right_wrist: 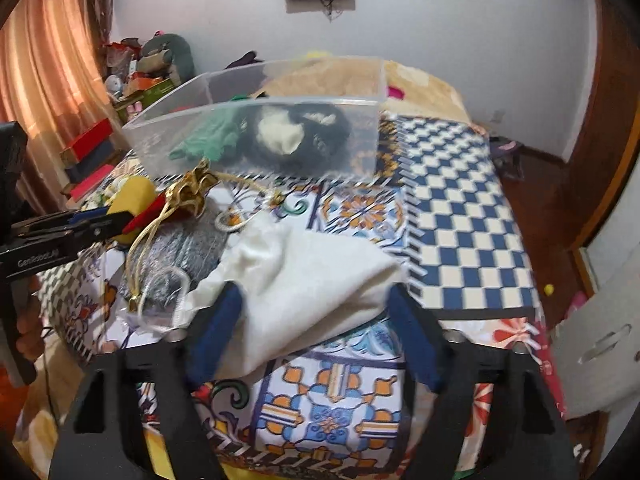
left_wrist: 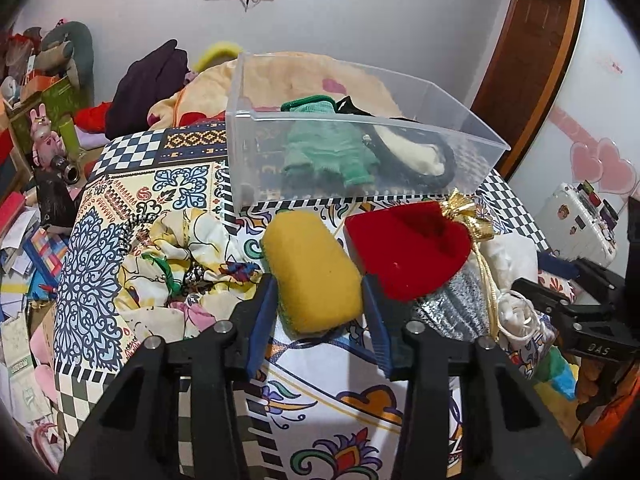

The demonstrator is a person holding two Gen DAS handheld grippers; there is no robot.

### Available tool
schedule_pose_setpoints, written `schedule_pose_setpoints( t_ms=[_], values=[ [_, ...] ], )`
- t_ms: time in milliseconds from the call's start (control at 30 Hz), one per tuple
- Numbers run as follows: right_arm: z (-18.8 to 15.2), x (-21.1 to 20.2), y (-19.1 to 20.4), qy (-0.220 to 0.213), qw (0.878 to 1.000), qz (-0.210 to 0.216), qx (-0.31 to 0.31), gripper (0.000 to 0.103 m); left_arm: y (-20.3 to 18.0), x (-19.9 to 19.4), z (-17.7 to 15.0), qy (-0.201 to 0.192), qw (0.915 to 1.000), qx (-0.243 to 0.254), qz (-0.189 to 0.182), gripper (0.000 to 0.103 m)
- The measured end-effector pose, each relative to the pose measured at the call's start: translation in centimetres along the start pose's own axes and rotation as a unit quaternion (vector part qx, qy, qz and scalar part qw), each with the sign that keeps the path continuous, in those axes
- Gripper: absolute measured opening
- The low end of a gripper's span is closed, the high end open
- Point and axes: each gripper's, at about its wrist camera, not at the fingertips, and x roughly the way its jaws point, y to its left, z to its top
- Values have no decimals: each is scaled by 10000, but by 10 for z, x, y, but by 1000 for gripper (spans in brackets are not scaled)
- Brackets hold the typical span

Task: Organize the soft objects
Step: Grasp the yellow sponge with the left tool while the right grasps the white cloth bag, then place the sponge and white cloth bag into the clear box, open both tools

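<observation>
A clear plastic bin (left_wrist: pixel 460 120) stands on the patterned bed cover and holds a green knit piece (left_wrist: pixel 328 148) and a black-and-cream soft item (left_wrist: pixel 420 156). My left gripper (left_wrist: pixel 318 286) is shut on a yellow sponge (left_wrist: pixel 316 268), its blue pads pressing both sides. A red velvet pouch (left_wrist: pixel 408 248) lies right beside it, with a silver drawstring bag (left_wrist: pixel 456 304) below. My right gripper (right_wrist: pixel 314 296) is open, its fingers straddling a white cloth bag (right_wrist: pixel 308 264) that lies on the bed. The bin also shows in the right wrist view (right_wrist: pixel 256 100), behind the bags.
A floral fabric bundle (left_wrist: pixel 180 264) lies left of the sponge. Blankets and dark clothes (left_wrist: pixel 148 88) pile behind the bin. Clutter and boxes (left_wrist: pixel 24 216) fill the floor at left. A white suitcase (left_wrist: pixel 580 220) stands at right. The bed's checkered part (right_wrist: pixel 460 208) lies right of the bags.
</observation>
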Motion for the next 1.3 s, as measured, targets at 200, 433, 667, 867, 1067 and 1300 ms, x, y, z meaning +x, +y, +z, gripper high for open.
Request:
schedule_pose_setpoints(
  t_ms=[200,433,667,867,1067,1300],
  values=[
    [-2,-2,-1,25,9999,154,50,27,0,-4,0,-12,10000,-20,-49,35],
    [7,-10,1,-184,9998,108,5,13,0,-18,3,-162,9998,-37,-69,33],
    [22,-36,-6,-689,9976,-20,41,13,2,-40,17,-496,9987,-44,-108,33],
    [45,-57,-6,-1149,9933,-94,2,13,-3,-55,34,-799,9967,35,-108,33],
    [70,-68,4,-1632,9862,-187,-206,13,-5,-67,52,-1072,9941,36,-136,33],
    [100,-65,17,-2012,9789,-173,-316,13,-6,-67,73,-1287,9916,80,-90,33]
  ],
)
